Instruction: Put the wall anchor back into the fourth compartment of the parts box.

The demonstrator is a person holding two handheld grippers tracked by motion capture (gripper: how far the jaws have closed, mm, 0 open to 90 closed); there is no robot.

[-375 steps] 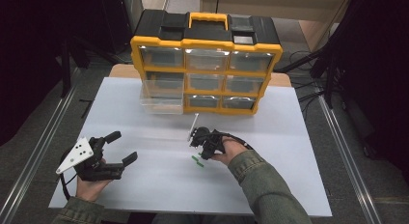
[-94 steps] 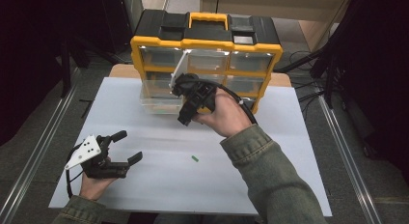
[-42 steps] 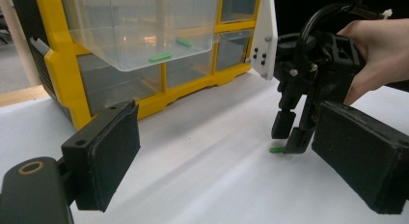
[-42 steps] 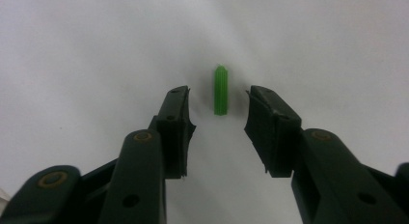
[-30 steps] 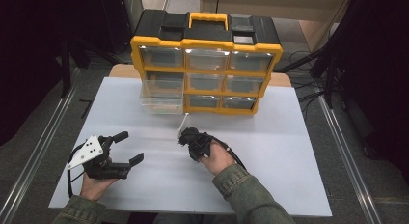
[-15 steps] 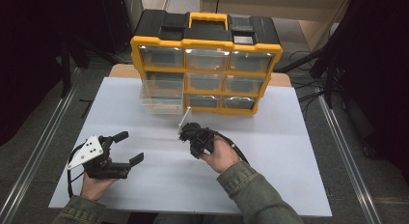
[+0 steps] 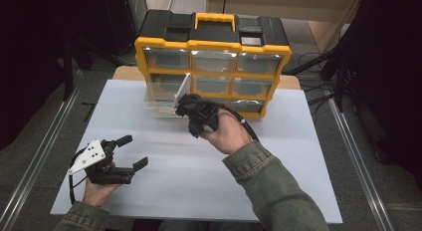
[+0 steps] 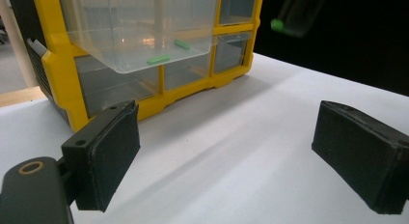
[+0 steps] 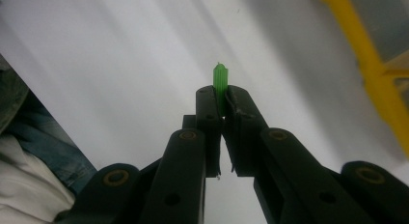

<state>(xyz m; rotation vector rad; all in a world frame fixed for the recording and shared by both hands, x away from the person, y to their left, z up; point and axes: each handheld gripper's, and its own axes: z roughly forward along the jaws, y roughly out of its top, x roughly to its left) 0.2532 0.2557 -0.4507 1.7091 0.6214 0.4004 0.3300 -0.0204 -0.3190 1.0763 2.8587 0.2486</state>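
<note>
My right gripper (image 9: pixel 222 96) has its jaws pinched tight on a small ribbed green plastic peg (image 9: pixel 220 79), held above the white table (image 7: pixel 298 156), just at 5 o'clock of the pulled-out clear plastic drawer (image 7: pixel 164 99) of the yellow-and-black organiser box (image 7: pixel 214 47). My left gripper (image 7: pixel 130 151) sits at 7 o'clock, jaws wide, nothing between them.

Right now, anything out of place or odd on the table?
Nothing damaged or spilled. One clear drawer sticks out of the yellow organizer, with two green pegs inside; the right gripper pinches a third.
</note>
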